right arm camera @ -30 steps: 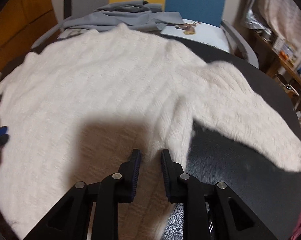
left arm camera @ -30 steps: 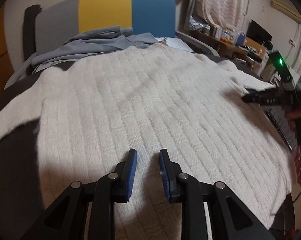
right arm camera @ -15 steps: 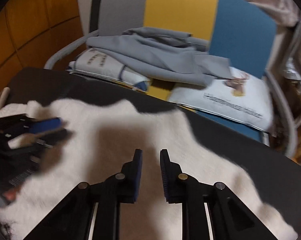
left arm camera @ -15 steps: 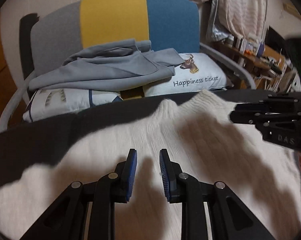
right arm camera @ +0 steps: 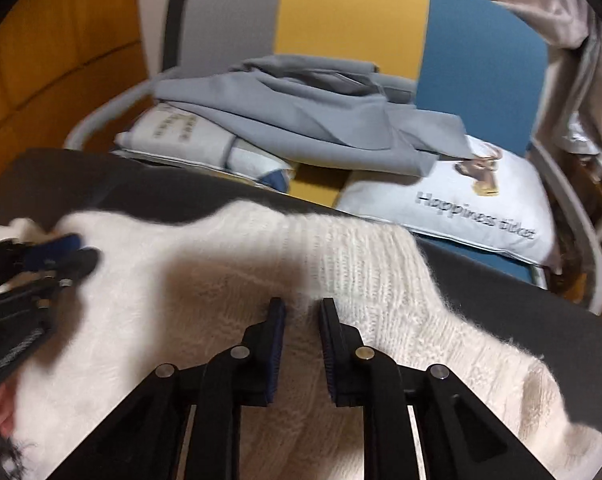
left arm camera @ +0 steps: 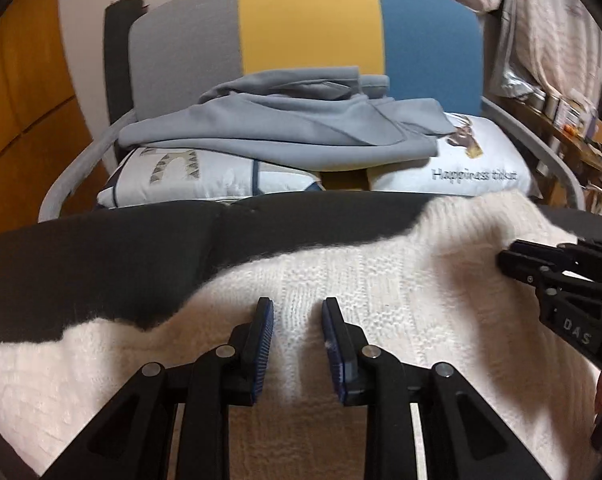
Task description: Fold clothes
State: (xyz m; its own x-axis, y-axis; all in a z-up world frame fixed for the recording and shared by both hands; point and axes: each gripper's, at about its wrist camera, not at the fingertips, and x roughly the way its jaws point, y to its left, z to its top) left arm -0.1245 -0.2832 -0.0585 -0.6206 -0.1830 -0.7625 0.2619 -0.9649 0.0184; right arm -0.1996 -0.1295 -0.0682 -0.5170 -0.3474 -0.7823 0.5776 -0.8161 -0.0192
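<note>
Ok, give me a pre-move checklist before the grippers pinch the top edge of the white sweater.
1. Left hand-held gripper open over the knit: ok.
2. Right hand-held gripper open, fingers parted: ok.
3. White sweater lying spread on the dark table: ok.
4. Fabric actually between either gripper's fingers: cannot tell; both look to sit above it.
5. The two grippers apart from each other: ok; the right one shows off to the side in the left wrist view.
6. Grey garment on the chair clear of the sweater: ok.
</note>
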